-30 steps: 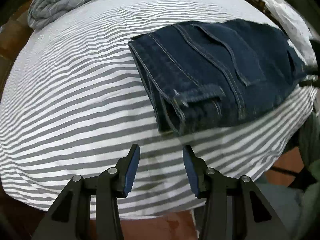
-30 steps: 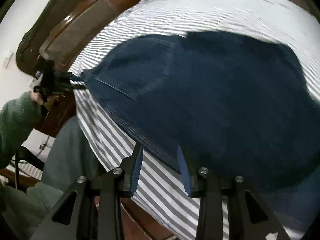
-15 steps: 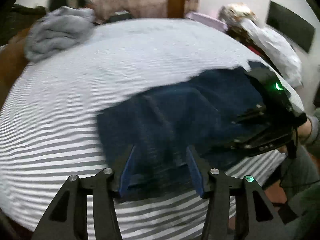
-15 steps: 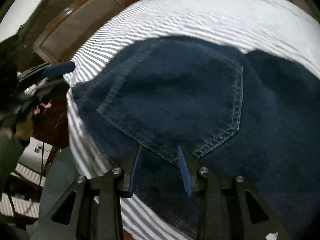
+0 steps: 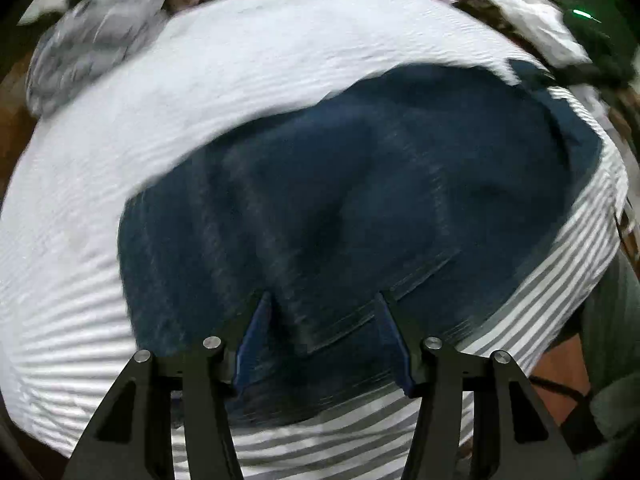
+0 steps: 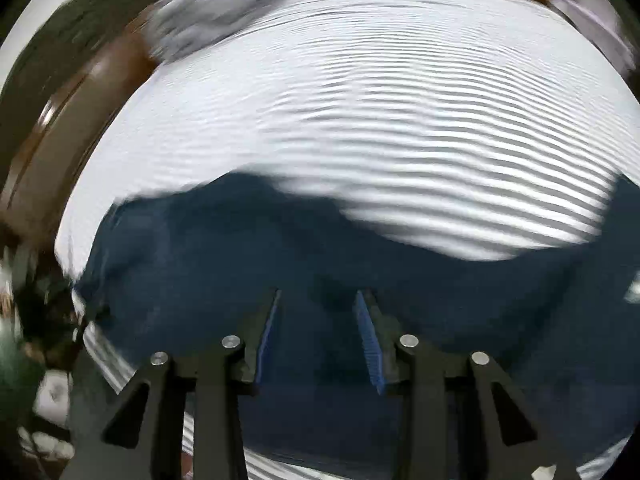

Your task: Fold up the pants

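Observation:
Dark blue jeans (image 5: 360, 200) lie folded on the grey-and-white striped bed (image 5: 240, 80), near its front edge. My left gripper (image 5: 324, 298) hovers over the near part of the jeans; its jaws are opening and only the denim below shows between them, nothing pinched. In the right wrist view the jeans (image 6: 200, 260) fill the lower half, blurred by motion. My right gripper (image 6: 318, 294) stands open above them, its blue pads (image 6: 370, 340) apart and not pressing on the cloth. The striped bed (image 6: 400, 120) spreads beyond.
A crumpled grey blanket (image 5: 92, 48) lies at the bed's far left corner, also the grey blanket (image 6: 220, 12) in the right view. Loose clothes (image 5: 532, 28) pile at the far right. A brown wooden bed frame (image 6: 52, 120) runs along the left. A person's leg (image 5: 612, 320) stands beside the bed.
My left gripper came from the striped sheet onto the jeans and its jaws spread wider. The right wrist view swung away from the back pocket, showing much more of the bed.

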`<action>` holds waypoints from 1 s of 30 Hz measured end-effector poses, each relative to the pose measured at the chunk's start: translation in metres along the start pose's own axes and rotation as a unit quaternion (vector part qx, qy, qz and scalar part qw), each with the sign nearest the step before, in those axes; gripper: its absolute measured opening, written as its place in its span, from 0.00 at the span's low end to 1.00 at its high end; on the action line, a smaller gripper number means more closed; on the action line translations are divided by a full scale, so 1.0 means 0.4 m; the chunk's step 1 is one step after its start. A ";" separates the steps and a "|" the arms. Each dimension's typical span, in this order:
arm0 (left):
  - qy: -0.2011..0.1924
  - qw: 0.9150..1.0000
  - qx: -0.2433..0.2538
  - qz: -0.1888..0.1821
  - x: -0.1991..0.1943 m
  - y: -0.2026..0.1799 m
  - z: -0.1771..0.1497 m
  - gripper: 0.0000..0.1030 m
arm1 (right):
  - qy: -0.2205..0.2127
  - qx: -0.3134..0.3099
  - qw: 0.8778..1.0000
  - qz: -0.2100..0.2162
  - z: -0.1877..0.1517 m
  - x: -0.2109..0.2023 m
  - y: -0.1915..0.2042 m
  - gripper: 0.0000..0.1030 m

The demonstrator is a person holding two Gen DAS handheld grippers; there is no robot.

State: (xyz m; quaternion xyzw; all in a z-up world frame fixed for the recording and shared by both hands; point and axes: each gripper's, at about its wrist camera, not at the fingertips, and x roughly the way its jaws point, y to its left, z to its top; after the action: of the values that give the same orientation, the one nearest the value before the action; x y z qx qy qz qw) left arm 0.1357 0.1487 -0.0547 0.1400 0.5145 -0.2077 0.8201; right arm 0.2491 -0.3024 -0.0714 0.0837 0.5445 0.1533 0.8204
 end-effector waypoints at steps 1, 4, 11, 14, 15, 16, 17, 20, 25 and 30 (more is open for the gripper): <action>-0.011 1.000 0.008 -0.003 -0.012 -0.026 0.018 0.54 | 0.002 0.025 0.999 -0.025 0.023 -0.019 -0.059 0.36; -0.037 0.998 0.025 -0.048 -0.039 -0.136 0.075 0.54 | -0.001 0.109 0.992 -0.068 0.105 -0.086 -0.260 0.36; -0.058 0.988 0.072 -0.120 0.048 -0.451 0.246 0.54 | 0.055 0.211 0.955 -0.202 0.288 -0.098 -0.554 0.46; -0.047 0.984 0.088 -0.151 0.107 -0.563 0.286 0.54 | 0.082 0.224 0.947 -0.217 0.329 -0.056 -0.586 0.46; -0.041 0.983 0.091 -0.157 0.128 -0.597 0.290 0.54 | 0.097 0.230 0.943 -0.221 0.338 -0.034 -0.593 0.46; -0.036 0.982 0.093 -0.161 0.143 -0.625 0.291 0.54 | 0.104 0.235 0.940 -0.225 0.349 -0.017 -0.592 0.46; -0.028 0.983 0.095 -0.158 0.173 -0.663 0.296 0.54 | 0.113 0.241 0.935 -0.234 0.359 0.005 -0.605 0.46; -0.023 0.983 0.104 -0.147 0.224 -0.683 0.296 0.54 | 0.125 0.234 0.927 -0.264 0.381 0.050 -0.619 0.42; -0.034 0.983 0.120 -0.137 0.266 -0.688 0.288 0.54 | 0.141 0.227 0.901 -0.341 0.392 0.089 -0.656 0.39; -0.063 0.981 0.140 -0.120 0.271 -0.730 0.293 0.57 | 0.145 0.246 0.888 -0.362 0.390 0.116 -0.693 0.39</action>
State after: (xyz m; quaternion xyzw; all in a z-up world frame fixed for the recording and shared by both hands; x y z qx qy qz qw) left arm 0.1280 -0.1799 -0.1065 0.1773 0.4403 -0.3830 0.7925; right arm 0.4536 -0.5423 -0.1348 0.0567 0.6703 -0.2821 0.6840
